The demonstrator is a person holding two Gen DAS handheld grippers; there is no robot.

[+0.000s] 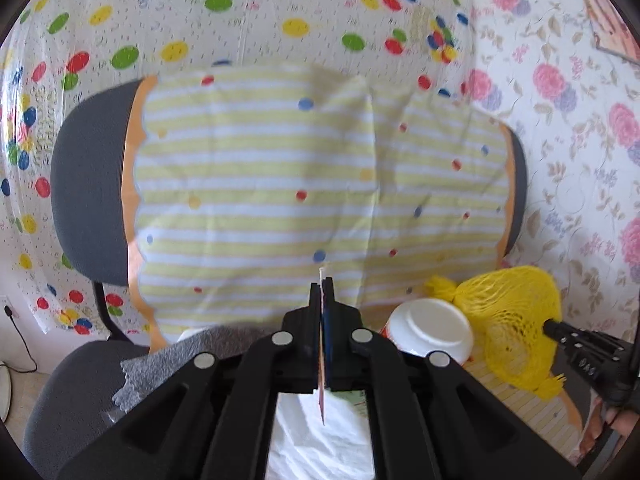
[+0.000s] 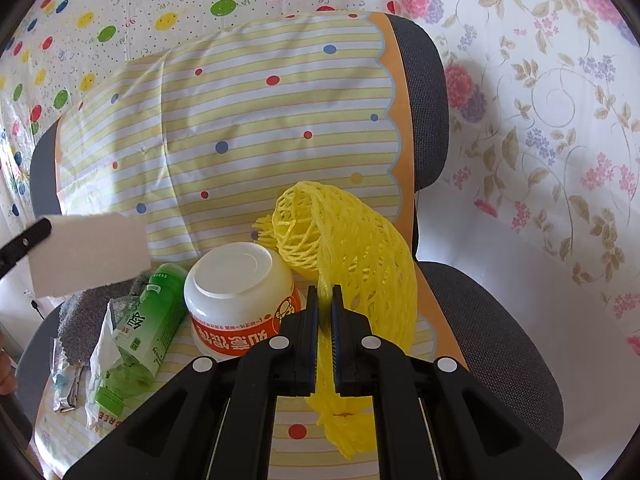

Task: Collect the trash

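My left gripper (image 1: 322, 289) is shut on a thin white card (image 1: 321, 396), seen edge-on between its pads. In the right wrist view that card (image 2: 88, 252) hangs flat in the air at the left, with the left gripper (image 2: 38, 232) at its edge. My right gripper (image 2: 326, 300) is shut on a yellow net bag (image 2: 360, 248) that arches over the chair seat; the left wrist view shows this bag (image 1: 512, 320) and the right gripper (image 1: 550, 326) at lower right. An upturned white tub with a red label (image 2: 236, 292), a green bottle (image 2: 156, 320) and a crumpled wrapper (image 2: 64, 376) lie on the seat.
A yellow striped cloth (image 2: 260, 120) covers a grey office chair (image 2: 424, 100). A grey foam scrap (image 1: 172, 360) and white crumpled paper (image 1: 320, 444) lie under the left gripper. Dotted and floral sheets hang behind. A person's hand (image 1: 612, 420) holds the right gripper.
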